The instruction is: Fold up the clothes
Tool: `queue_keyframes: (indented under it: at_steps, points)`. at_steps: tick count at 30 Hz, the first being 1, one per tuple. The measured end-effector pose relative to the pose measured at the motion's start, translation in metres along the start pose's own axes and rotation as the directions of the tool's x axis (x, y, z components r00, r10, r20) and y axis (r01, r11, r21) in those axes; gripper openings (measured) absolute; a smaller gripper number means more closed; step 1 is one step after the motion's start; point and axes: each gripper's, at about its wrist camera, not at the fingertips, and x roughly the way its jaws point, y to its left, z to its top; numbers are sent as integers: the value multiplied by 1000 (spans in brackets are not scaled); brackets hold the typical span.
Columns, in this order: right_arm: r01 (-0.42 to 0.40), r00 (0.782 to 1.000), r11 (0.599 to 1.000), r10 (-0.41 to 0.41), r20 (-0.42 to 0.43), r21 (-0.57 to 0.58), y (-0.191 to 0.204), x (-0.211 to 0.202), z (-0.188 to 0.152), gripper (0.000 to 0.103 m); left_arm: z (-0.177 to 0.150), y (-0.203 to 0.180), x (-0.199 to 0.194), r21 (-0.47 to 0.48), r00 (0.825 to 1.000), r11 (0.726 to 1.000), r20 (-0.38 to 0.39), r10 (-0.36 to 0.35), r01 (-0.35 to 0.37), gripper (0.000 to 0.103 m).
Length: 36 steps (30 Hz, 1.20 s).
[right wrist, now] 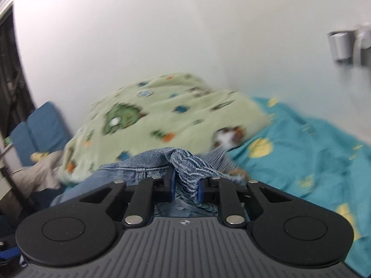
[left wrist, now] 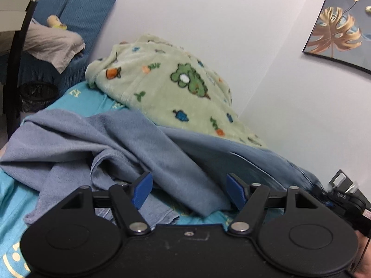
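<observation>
A crumpled grey-blue garment (left wrist: 92, 143) lies on the teal bed sheet (left wrist: 9, 197). My left gripper (left wrist: 189, 190) hangs low over it, open, with a fold of the cloth lying between the blue pads (left wrist: 143, 190) and untouched by them. To its right, a stretch of blue denim jeans (left wrist: 243, 157) runs taut toward the frame's right edge. In the right wrist view my right gripper (right wrist: 185, 185) is shut on a bunched edge of the jeans (right wrist: 185, 159), lifted off the bed; the view is blurred.
A pale green fleece blanket (left wrist: 167, 85) with cartoon prints is heaped against the white wall behind the clothes. A blue sofa (left wrist: 88, 7) and a black bin (left wrist: 37, 97) stand at far left. Teal sheet (right wrist: 313, 150) extends to the right. A framed picture (left wrist: 338, 27) hangs on the wall.
</observation>
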Motion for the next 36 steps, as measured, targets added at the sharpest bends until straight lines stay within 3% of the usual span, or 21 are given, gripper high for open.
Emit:
queue_keyframes:
  at_steps: [2, 5, 7, 10, 13, 18, 21, 22, 24, 26, 28, 33, 36]
  points:
    - [44, 998, 999, -43, -41, 31, -23, 0, 2, 17, 1, -2, -1, 2, 1000, 1000, 1, -7, 7, 67]
    - [96, 982, 992, -81, -173, 76, -55, 10, -10, 18, 1, -4, 0, -12, 1000, 1000, -11, -21, 21, 67]
    - [109, 967, 985, -73, -245, 136, -67, 15, -19, 19, 1, -5, -3, -1, 1000, 1000, -15, -23, 23, 67]
    - [90, 960, 980, -37, -278, 180, -65, 8, -25, 26, 1, -7, -8, 16, 999, 1000, -22, -26, 27, 67]
    - [117, 967, 987, -88, -238, 108, -43, -17, -19, 46, 1, -7, -16, 15, 999, 999, -27, -33, 33, 67]
    - [124, 986, 991, -128, -105, -46, -1, -47, -6, 50, 5, -3, -34, -23, 999, 1000, 38, -10, 11, 68]
    - [51, 999, 990, -52, -7, -134, 32, -50, 1, 56, 11, 2, -38, -34, 997, 999, 71, 41, -39, 68]
    - [14, 1000, 987, -12, 15, -163, 43, -47, 1, 63, 13, 5, -37, -42, 996, 998, 70, 52, -49, 68]
    - [-96, 995, 977, 98, 0, -191, 60, -26, -5, 69, 14, 10, -30, -55, 996, 996, 54, 73, -71, 68]
    - [-205, 978, 967, 196, -72, -152, 73, 5, -16, 71, 15, 14, -21, -53, 995, 994, 40, 94, -92, 68]
    - [-288, 947, 953, 268, -176, -95, 85, 42, -33, 71, 13, 14, -12, -31, 993, 993, 31, 112, -111, 68]
    - [-340, 919, 910, 268, -288, -238, 107, 102, -64, 75, 9, 18, 16, -39, 995, 994, -6, 98, -98, 67]
    - [-393, 883, 903, 319, -344, -171, 102, 128, -70, 75, 7, 19, 30, -14, 995, 995, -23, 100, -101, 67]
